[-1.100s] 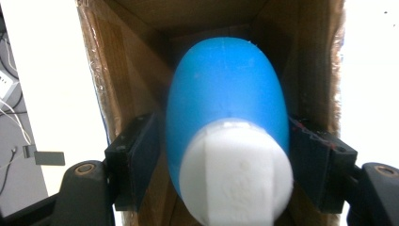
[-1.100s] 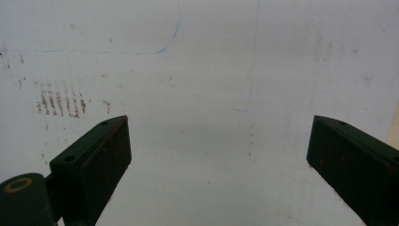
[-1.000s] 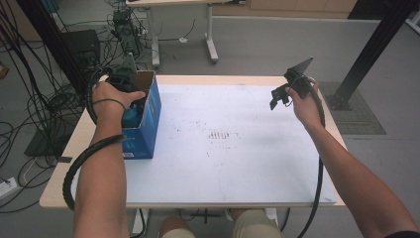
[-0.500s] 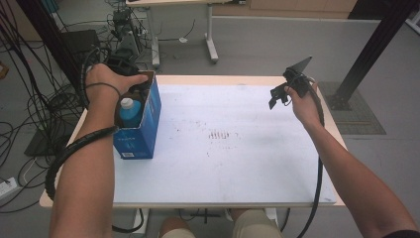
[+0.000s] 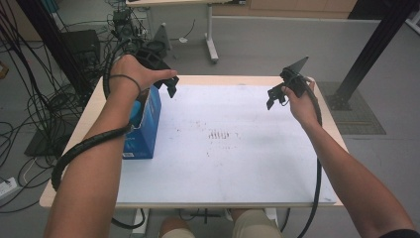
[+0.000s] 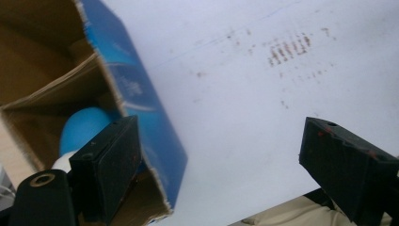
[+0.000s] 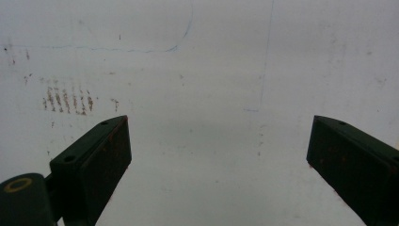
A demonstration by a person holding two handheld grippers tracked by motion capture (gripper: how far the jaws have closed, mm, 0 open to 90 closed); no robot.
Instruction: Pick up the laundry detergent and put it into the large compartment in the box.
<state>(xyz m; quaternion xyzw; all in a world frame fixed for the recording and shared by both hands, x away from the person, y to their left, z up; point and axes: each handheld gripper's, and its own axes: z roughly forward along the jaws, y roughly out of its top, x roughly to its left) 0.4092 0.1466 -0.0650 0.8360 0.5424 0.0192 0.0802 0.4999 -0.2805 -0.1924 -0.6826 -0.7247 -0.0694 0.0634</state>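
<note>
no text, brand or number can be read anywhere. the blue box [image 5: 143,124] at the table's left edge carries pale printing on its side, too blurred to make out. the white table sheet [image 5: 233,148] bears only brownish smudges and faint pen lines, no letters.
</note>
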